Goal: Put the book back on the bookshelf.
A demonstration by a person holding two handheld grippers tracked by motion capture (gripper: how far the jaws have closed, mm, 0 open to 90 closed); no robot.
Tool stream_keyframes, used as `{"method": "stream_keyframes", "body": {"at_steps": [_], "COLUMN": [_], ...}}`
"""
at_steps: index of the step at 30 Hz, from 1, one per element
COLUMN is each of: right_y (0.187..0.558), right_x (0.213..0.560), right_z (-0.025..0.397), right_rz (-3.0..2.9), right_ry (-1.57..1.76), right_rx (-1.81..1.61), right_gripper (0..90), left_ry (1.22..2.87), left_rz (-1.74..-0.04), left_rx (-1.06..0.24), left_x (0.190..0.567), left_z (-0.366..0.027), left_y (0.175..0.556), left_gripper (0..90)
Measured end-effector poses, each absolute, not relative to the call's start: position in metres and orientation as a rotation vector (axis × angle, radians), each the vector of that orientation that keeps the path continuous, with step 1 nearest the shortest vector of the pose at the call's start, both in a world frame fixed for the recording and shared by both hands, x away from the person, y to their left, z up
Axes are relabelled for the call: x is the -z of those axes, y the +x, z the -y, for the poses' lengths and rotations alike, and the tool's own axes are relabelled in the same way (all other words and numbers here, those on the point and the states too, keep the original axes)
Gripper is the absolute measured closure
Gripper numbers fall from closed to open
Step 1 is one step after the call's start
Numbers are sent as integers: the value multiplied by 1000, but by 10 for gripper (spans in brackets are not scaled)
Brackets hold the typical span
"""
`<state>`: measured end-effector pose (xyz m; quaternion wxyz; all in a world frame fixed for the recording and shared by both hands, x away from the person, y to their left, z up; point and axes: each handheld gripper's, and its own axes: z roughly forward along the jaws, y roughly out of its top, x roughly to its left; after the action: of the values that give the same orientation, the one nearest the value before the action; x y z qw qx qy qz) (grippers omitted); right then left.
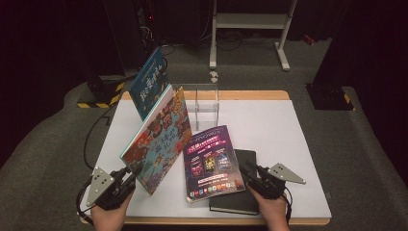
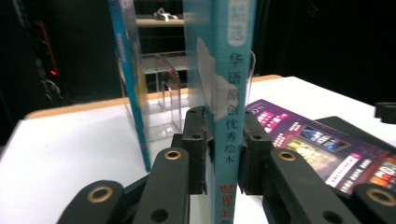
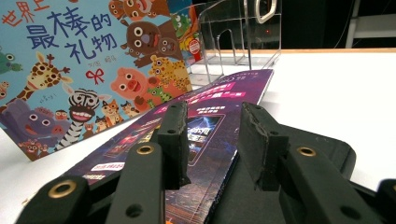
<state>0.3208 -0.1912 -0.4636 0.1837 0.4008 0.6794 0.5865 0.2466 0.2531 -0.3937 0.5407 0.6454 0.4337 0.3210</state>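
Observation:
My left gripper (image 1: 131, 174) is shut on the spine of a colourful animal picture book (image 1: 161, 139), which it holds upright and tilted at the table's left. In the left gripper view the book's light blue spine (image 2: 229, 93) stands between the pads (image 2: 196, 140). A second blue book (image 1: 150, 82) leans behind it near a clear acrylic stand (image 1: 204, 103). A purple magazine (image 1: 211, 161) lies flat, partly over a black notebook (image 1: 243, 192). My right gripper (image 1: 250, 169) stands open just above the notebook's right part, with nothing between its fingers (image 3: 175, 135).
The white table (image 1: 274, 130) has a wooden edge. Beyond it stand a white frame (image 1: 250, 24) and dark equipment on a grey floor. Black cables trail down the table's left side (image 1: 91, 139).

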Motion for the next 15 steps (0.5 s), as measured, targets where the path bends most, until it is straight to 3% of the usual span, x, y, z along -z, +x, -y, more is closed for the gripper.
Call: {"method": "stream_keyframes", "body": {"at_steps": [9,15], "right_y": [321,324], "right_x": [464,465], "right_z": [192,194], "right_rz": [-1925,-1929], "right_ry": [1129,1133], "right_rx": [-1633,-1623], "right_gripper": [607,607], "left_ry": [1593,1567], "left_rz": [-1048,-1035], "left_rx": [-808,-765], "left_x": [385,382], "left_z": [-251,-256], "left_y": [259,267], "left_gripper": [710,695]}}
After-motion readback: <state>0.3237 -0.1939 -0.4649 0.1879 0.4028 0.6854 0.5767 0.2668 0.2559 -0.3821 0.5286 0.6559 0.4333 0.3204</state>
